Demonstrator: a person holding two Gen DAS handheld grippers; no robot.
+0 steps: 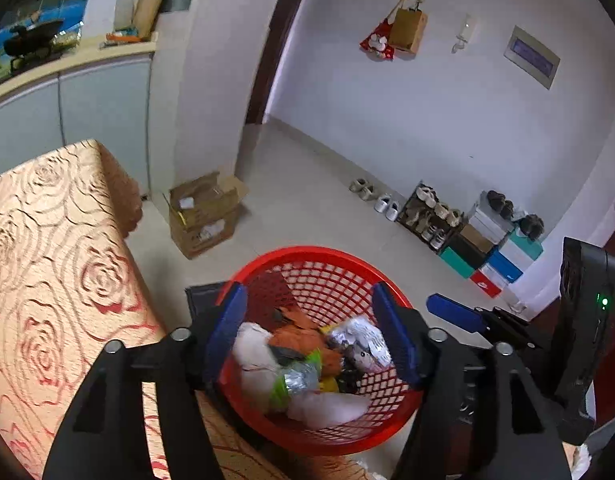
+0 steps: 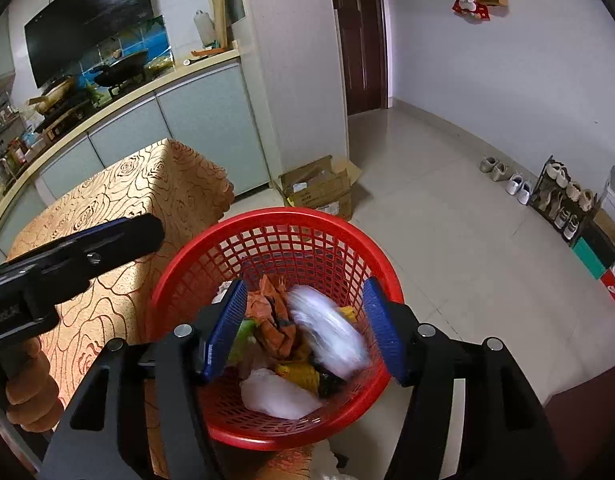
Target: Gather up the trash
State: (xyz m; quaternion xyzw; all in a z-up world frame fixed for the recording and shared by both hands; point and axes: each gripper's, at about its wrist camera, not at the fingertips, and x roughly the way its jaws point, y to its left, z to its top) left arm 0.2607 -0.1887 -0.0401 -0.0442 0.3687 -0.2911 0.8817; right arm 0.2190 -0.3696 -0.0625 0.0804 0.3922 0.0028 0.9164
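A red mesh basket (image 1: 339,272) (image 2: 275,220) stands at the edge of a table with a rose-patterned cloth (image 1: 47,248) (image 2: 147,184). Inside lie white tissue (image 1: 251,348) (image 2: 279,396), an orange wrapper (image 1: 303,332) (image 2: 275,312), a silver wrapper (image 1: 363,340) and a blurred green-silver wrapper (image 1: 295,380). My left gripper (image 1: 311,332) hangs open over the basket, and its blue pads touch none of the trash. My right gripper (image 2: 305,330) is open above it too. A blurred white plastic piece (image 2: 327,332) shows loose between its fingers. Each gripper also shows in the other's view: the right (image 1: 455,312), the left (image 2: 87,256).
An open cardboard box (image 1: 205,212) (image 2: 319,188) sits on the tiled floor beyond the table. Shoes, a shoe rack (image 1: 431,212) and coloured boxes (image 1: 499,256) line the right wall. A kitchen counter (image 2: 147,88) runs behind the table. A hand (image 2: 27,384) holds the left gripper.
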